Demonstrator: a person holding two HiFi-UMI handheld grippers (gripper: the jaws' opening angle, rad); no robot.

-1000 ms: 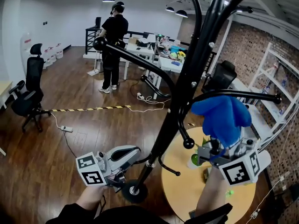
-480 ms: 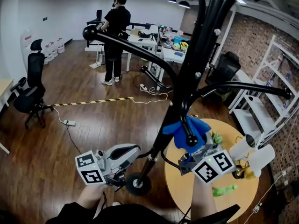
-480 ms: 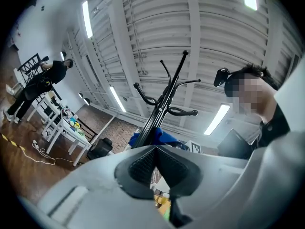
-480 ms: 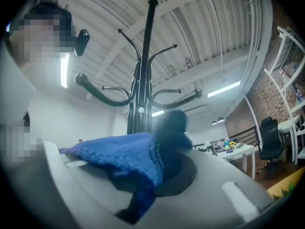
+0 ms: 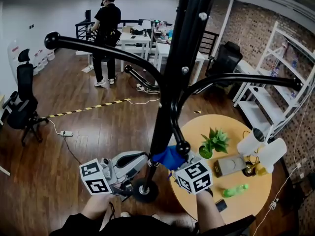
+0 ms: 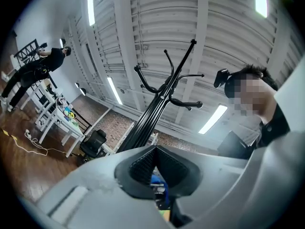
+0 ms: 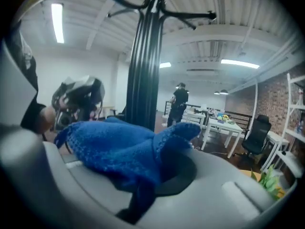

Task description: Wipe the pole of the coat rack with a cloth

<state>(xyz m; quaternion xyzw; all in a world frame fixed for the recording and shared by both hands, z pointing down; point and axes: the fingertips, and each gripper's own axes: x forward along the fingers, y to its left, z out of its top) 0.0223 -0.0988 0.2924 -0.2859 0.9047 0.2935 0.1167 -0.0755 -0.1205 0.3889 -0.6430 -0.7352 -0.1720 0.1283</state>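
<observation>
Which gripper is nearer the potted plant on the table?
Right. The right gripper, holding the blue cloth, sits beside the potted plant; the left gripper is across the pole from it.

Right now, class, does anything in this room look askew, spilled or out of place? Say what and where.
Nothing is spilled or broken. One oddity: a green bottle lies on its side on the round table. A power strip and its cable also lie loose on the wooden floor.

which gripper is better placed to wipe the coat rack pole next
Right. The right gripper clamps the blue cloth right beside the lower pole, so it could likely wipe at once. The left gripper is shut, without cloth, near the base.
</observation>
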